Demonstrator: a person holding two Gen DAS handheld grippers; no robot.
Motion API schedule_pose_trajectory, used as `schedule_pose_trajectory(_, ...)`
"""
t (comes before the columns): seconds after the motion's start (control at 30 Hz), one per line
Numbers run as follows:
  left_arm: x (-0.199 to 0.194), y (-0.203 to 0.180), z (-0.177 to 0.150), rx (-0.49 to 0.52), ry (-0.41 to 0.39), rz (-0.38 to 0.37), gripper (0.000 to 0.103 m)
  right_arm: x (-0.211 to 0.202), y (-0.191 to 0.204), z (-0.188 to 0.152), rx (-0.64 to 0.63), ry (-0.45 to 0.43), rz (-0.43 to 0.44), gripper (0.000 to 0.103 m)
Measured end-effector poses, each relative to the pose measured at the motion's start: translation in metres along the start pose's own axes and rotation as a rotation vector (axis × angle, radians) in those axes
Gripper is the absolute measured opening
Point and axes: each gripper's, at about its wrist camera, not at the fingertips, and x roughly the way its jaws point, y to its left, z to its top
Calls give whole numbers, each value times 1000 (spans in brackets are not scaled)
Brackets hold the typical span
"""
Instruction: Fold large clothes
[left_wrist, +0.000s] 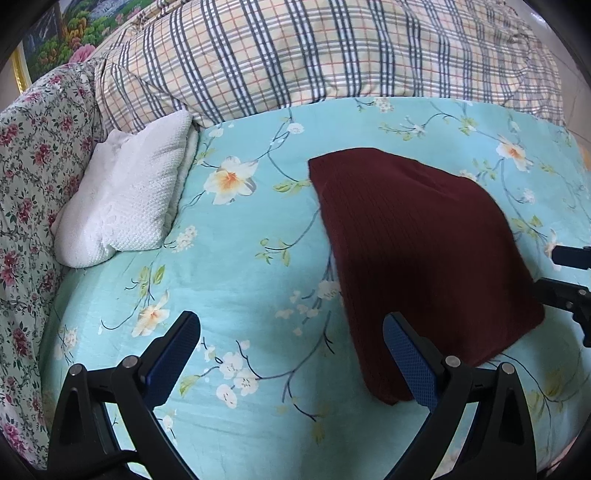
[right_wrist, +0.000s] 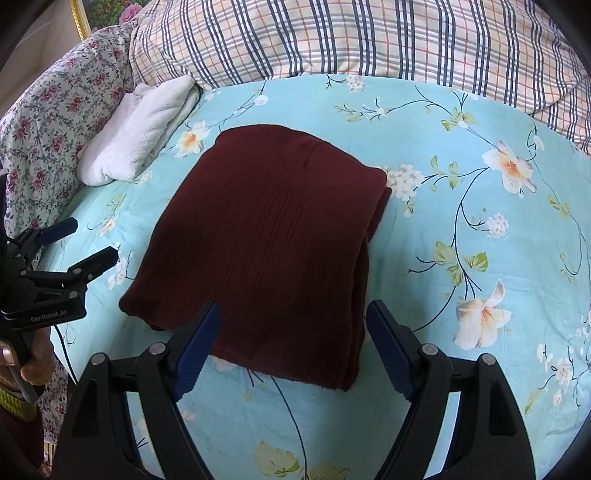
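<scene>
A dark maroon knit garment (right_wrist: 273, 243) lies folded into a flat rectangle on the turquoise flowered bedsheet (right_wrist: 461, 229); in the left wrist view the garment (left_wrist: 417, 254) fills the right half. My right gripper (right_wrist: 293, 319) hovers open over its near edge, blue pads apart, nothing between them. My left gripper (left_wrist: 291, 328) is open too, above bare sheet just left of the garment, its right pad (left_wrist: 410, 365) overlapping the near corner in view. That left gripper (right_wrist: 94, 240) also shows at the left edge of the right wrist view, held by a hand (right_wrist: 33, 358).
A folded white knitted garment (left_wrist: 122, 195) rests at the left by a pink-flowered quilt (left_wrist: 33, 173). A plaid duvet (left_wrist: 295, 51) is heaped along the far side. A framed painting (left_wrist: 62, 37) hangs behind at the upper left.
</scene>
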Motion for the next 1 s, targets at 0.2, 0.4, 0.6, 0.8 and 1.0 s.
schedule_pose_trajectory(0.2,4,0,4,-5,0,19,99,6,-3,4,10,2,10,81)
schedule_pose_trajectory(0.4,3,-1,6,-8,-3,25,99,6,-3,4,13,-1,11,81)
schedule_pose_trajectory(0.6,0,-2,7,-8,-5,31,99,6,-4,4,14,-3,13,81)
schedule_pose_trajectory(0.8,-2,-4,7,-6,-7,36,99,3,-5,3,15,-8,13,81)
schedule_pose_trajectory(1.0,-4,-5,7,-14,-4,32,99,1,-7,4,17,-12,11,81)
